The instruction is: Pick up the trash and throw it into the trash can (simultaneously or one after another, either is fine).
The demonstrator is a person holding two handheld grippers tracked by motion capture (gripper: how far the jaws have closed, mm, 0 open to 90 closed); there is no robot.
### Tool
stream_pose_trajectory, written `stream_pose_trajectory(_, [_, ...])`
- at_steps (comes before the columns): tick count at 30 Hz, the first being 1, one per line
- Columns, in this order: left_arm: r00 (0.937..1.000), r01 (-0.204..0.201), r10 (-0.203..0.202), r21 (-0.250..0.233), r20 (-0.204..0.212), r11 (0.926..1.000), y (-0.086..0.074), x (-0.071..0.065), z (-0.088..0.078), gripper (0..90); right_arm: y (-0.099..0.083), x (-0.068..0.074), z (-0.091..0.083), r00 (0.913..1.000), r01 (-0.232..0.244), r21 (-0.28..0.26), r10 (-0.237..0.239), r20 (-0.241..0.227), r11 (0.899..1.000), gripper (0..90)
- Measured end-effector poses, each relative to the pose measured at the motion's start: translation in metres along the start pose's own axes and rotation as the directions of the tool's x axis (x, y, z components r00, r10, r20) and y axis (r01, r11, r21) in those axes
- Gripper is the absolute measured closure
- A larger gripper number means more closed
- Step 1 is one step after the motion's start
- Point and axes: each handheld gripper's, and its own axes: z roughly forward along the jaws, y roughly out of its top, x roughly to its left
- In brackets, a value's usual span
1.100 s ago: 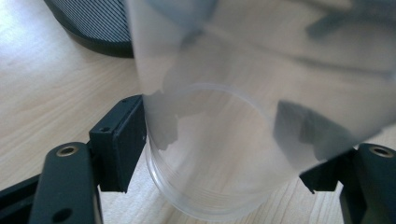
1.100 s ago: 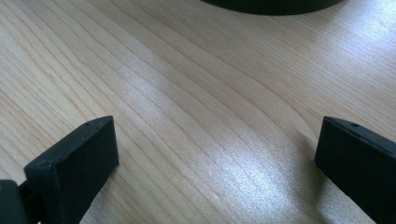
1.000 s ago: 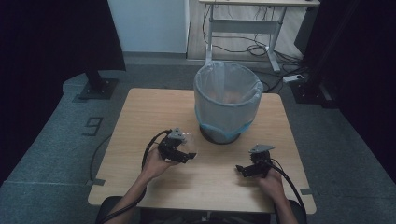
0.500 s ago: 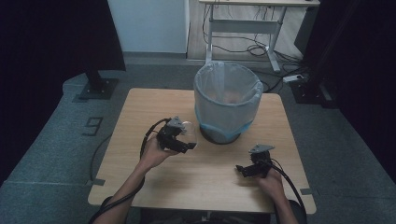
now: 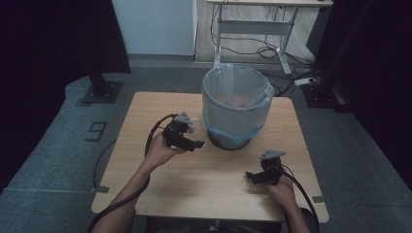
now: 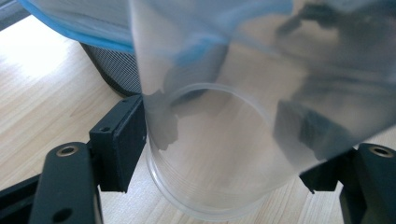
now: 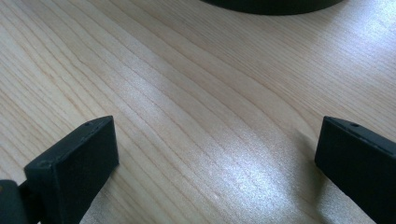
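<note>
Jaws of your left gripper (image 6: 219, 154) clamp a clear plastic cup (image 6: 210, 158) beside the bin (image 5: 236, 104) near the table's (image 5: 145, 111) far edge. Your right gripper (image 7: 215, 163) rests wide open, empty, near the front right corner.

I counted one clear plastic cup (image 6: 210, 158), one mesh bin (image 5: 236, 108) with one liner bag (image 5: 228, 82), two grippers, left (image 5: 194, 144) and right (image 5: 250, 176), on one wooden surface (image 5: 204, 184).

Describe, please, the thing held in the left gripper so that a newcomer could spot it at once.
Start at the wooden table and the lined waste bin at its far middle. Just left of the bin, the left gripper is shut on a clear plastic cup. It is the only see-through, round-rimmed thing there; the right gripper is open and bare.
</note>
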Motion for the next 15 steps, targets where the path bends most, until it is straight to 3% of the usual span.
stream_pose_trajectory(15, [0.9998, 0.02, -0.02, -0.019, -0.007, 0.9996, 0.026, 0.012, -0.023, 26.2, 0.0, 0.0, 0.0, 1.0, 0.0, 0.0, 0.0, 0.0, 1.0, 0.0])
